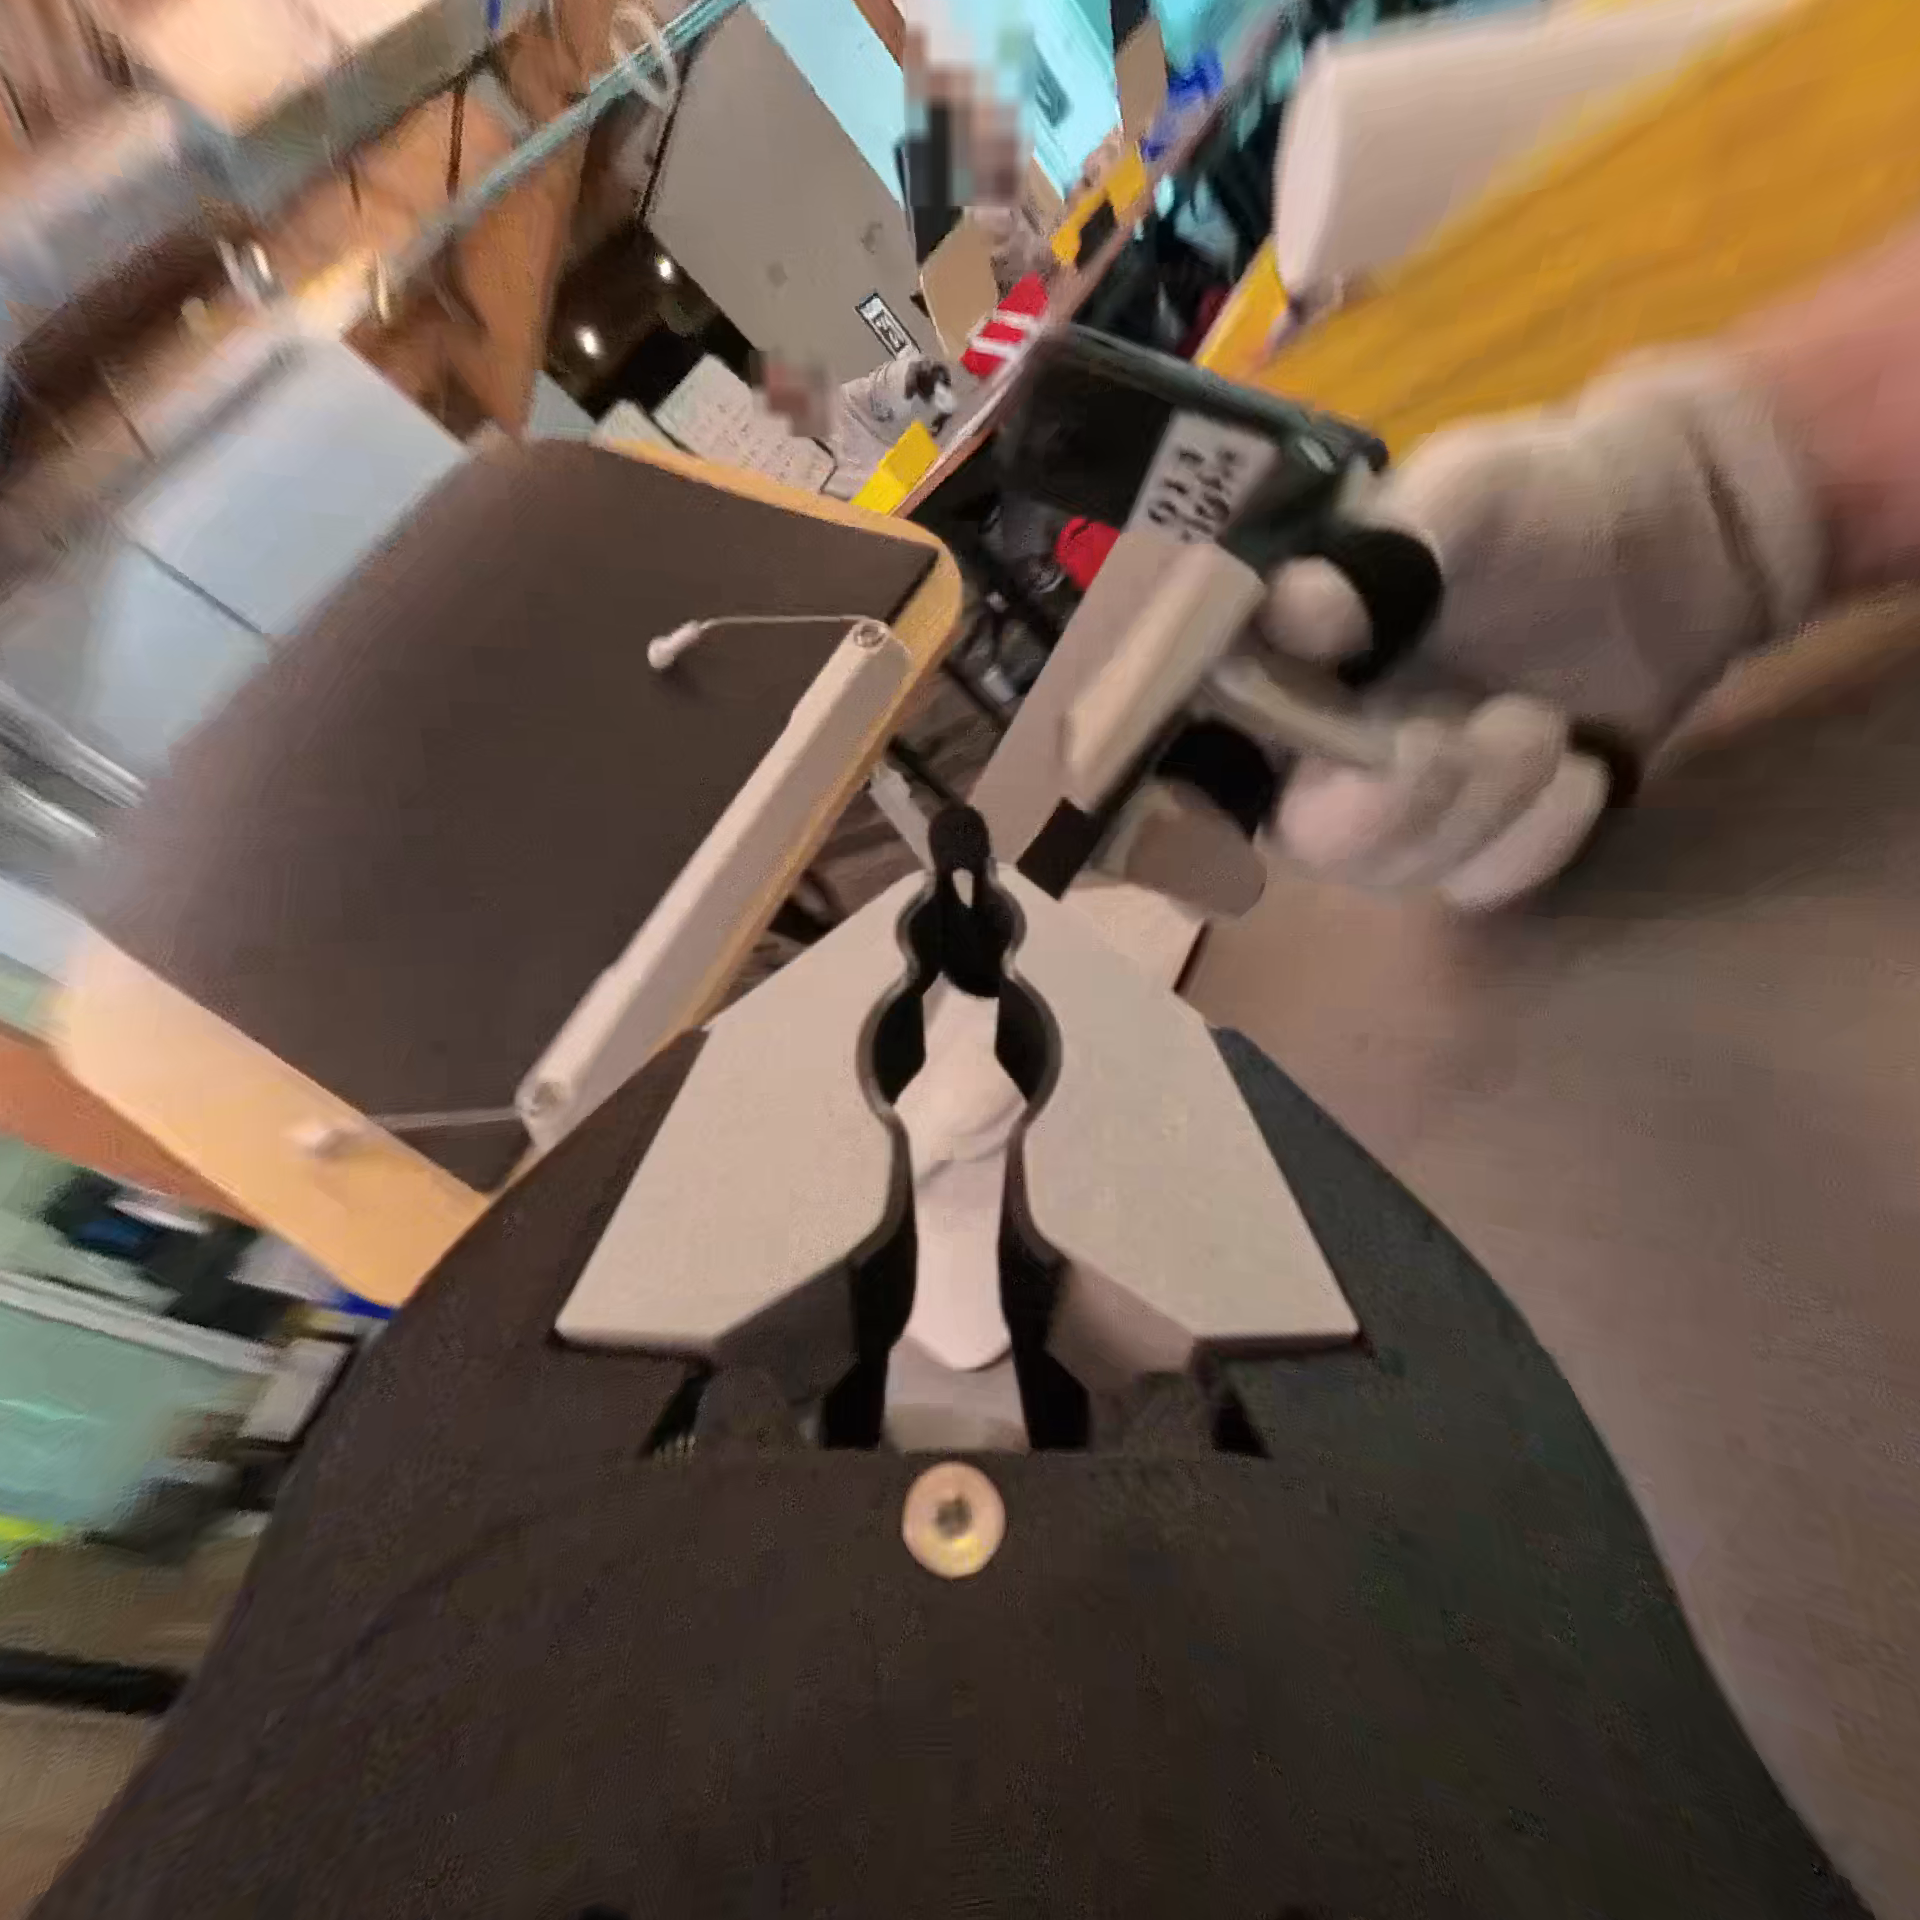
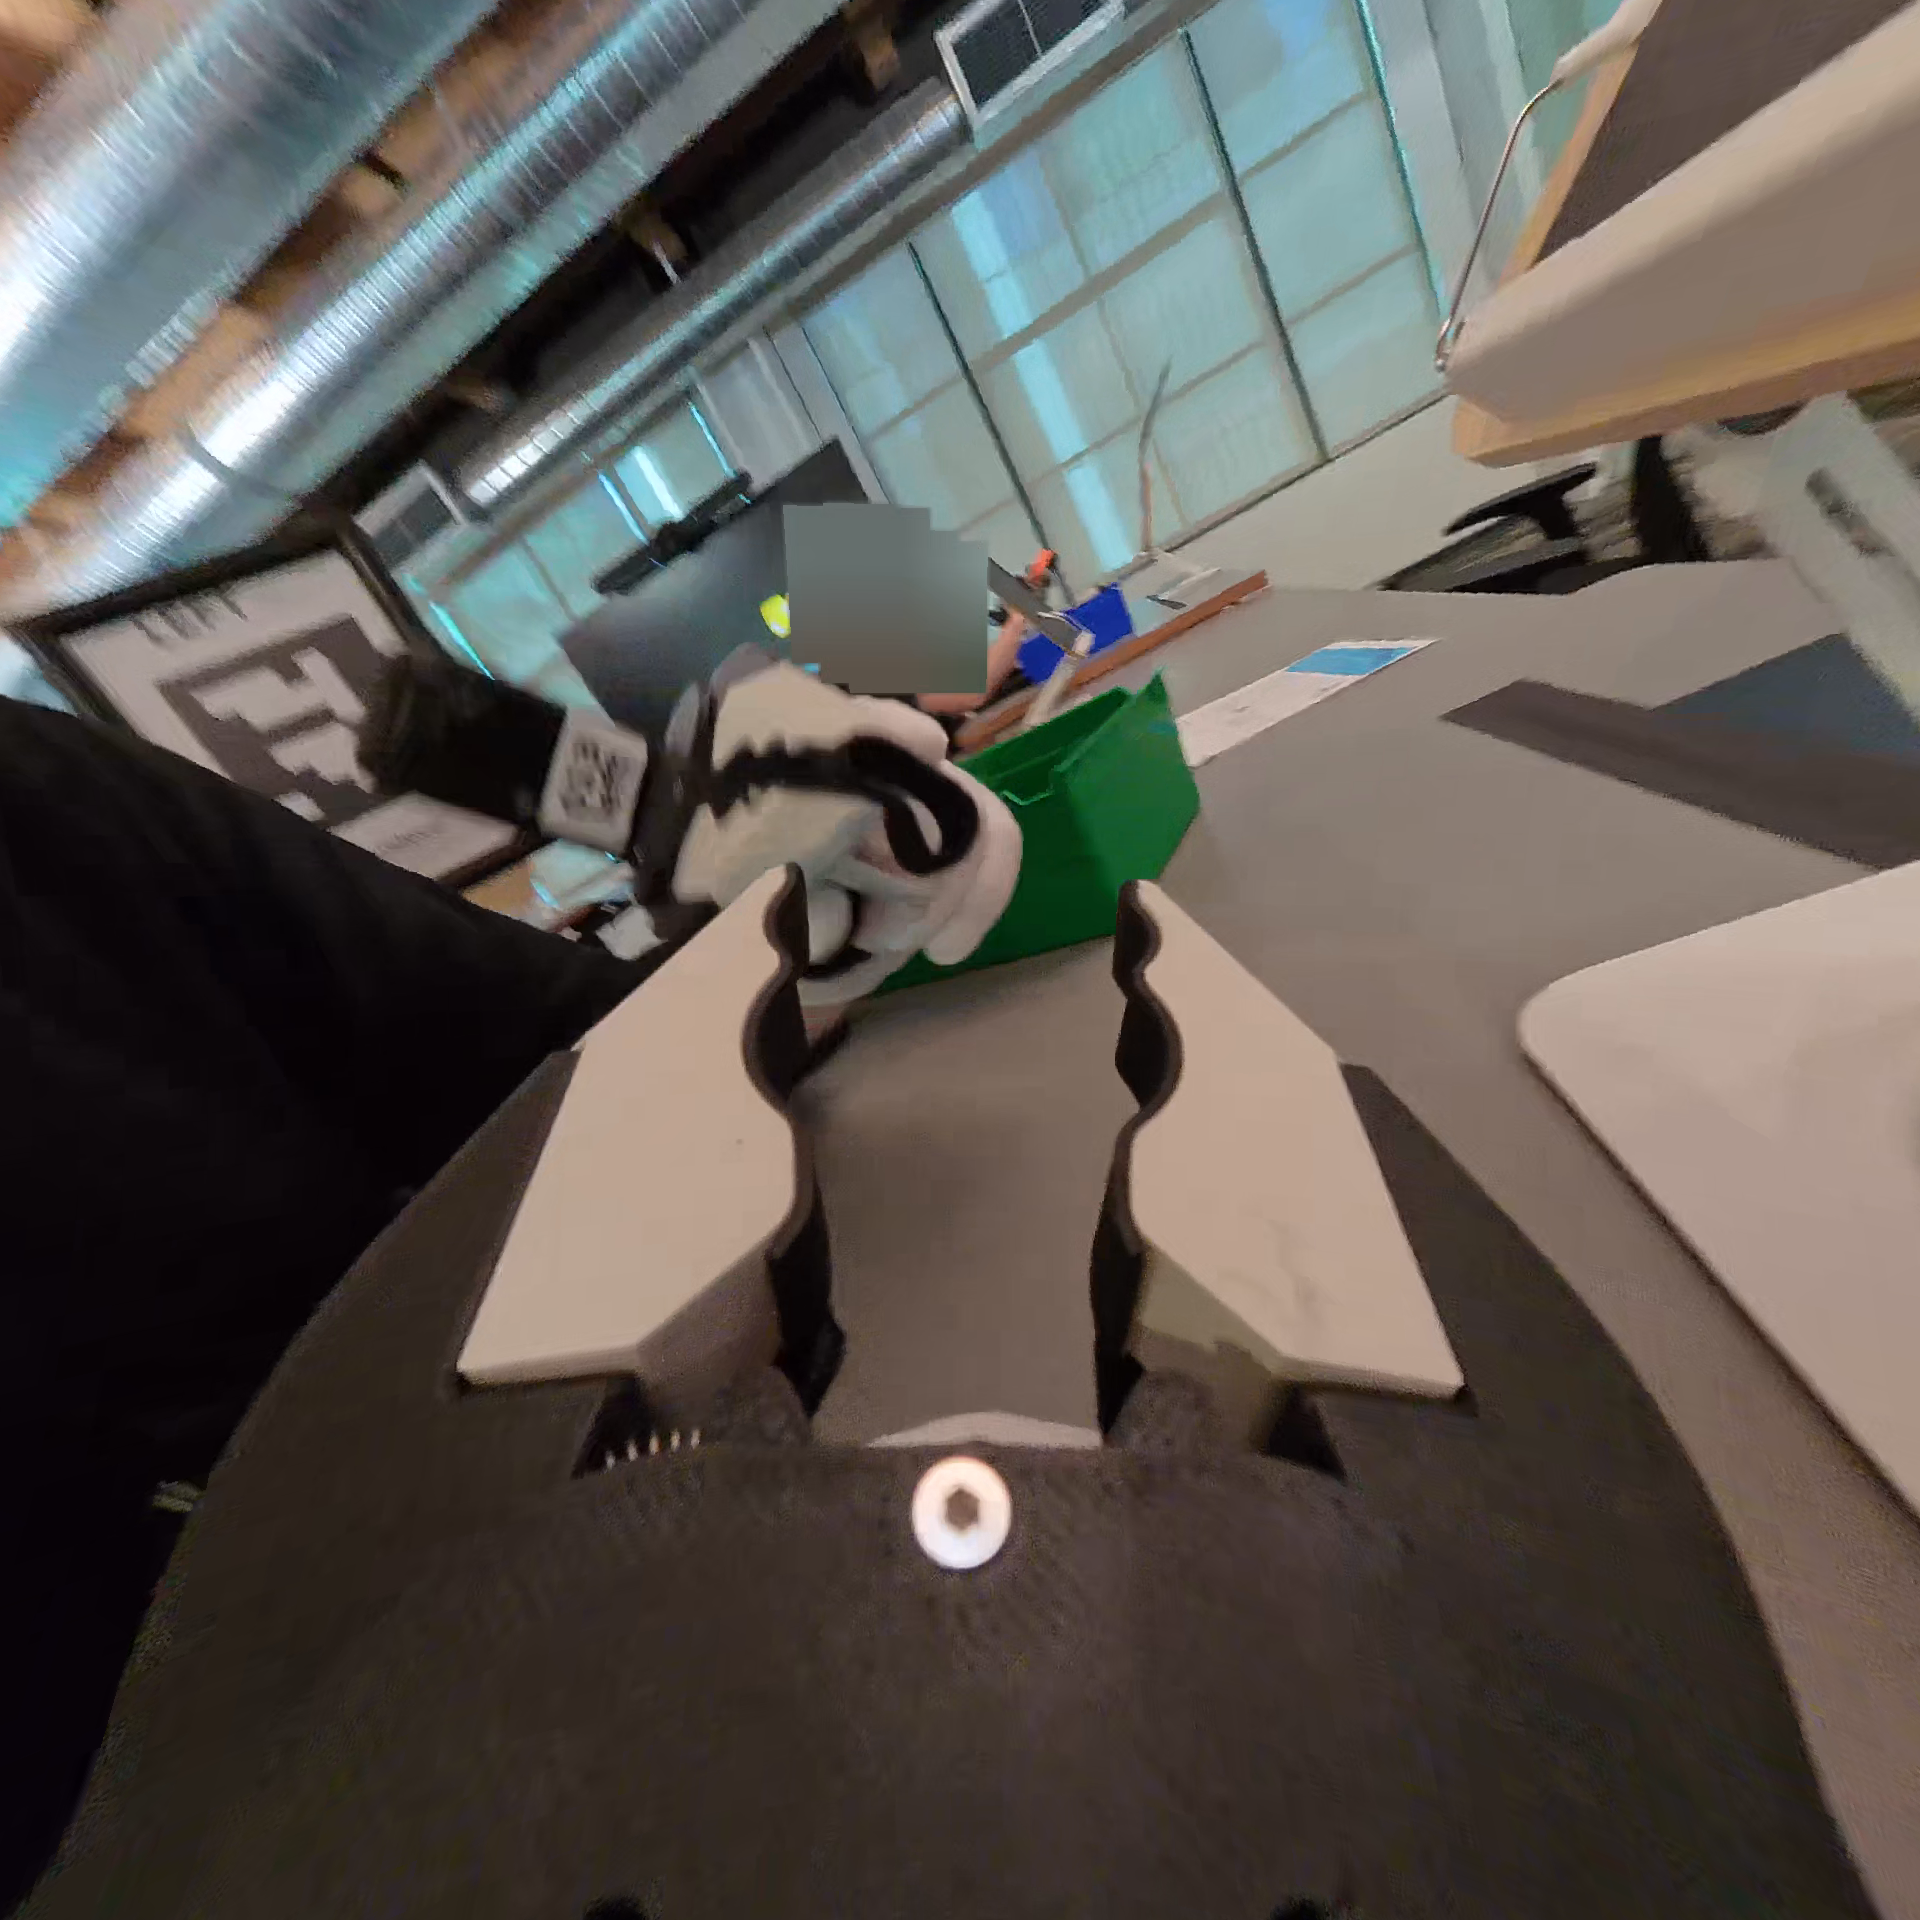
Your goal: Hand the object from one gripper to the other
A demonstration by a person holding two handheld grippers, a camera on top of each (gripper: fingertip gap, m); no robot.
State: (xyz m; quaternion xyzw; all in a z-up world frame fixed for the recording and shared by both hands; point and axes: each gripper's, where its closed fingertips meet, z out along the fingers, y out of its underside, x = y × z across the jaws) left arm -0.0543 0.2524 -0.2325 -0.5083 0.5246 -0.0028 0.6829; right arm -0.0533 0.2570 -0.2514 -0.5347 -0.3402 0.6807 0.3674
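In the left wrist view my left gripper (image 1: 961, 925) is shut on a small black looped object (image 1: 961, 847) that sticks out past the fingertips. A white piece (image 1: 961, 1195) shows in the gap behind the tips; I cannot tell what it is. My right gripper (image 1: 1132, 831), blurred and held by a white-gloved hand (image 1: 1558, 623), is just right of and above the object, apart from it. In the right wrist view my right gripper (image 2: 956, 904) is wide open and empty. The left gripper's body (image 2: 592, 779) and its gloved hand (image 2: 831, 810) show beyond my left finger; the object is hidden there.
A grey table top (image 2: 1403, 883) lies under both grippers. A green bin (image 2: 1091, 821) stands behind them. A white tray (image 2: 1766, 1143) sits at the right. A dark board with a wooden rim (image 1: 499, 779) and a white bar (image 1: 727, 862) is left of the left gripper.
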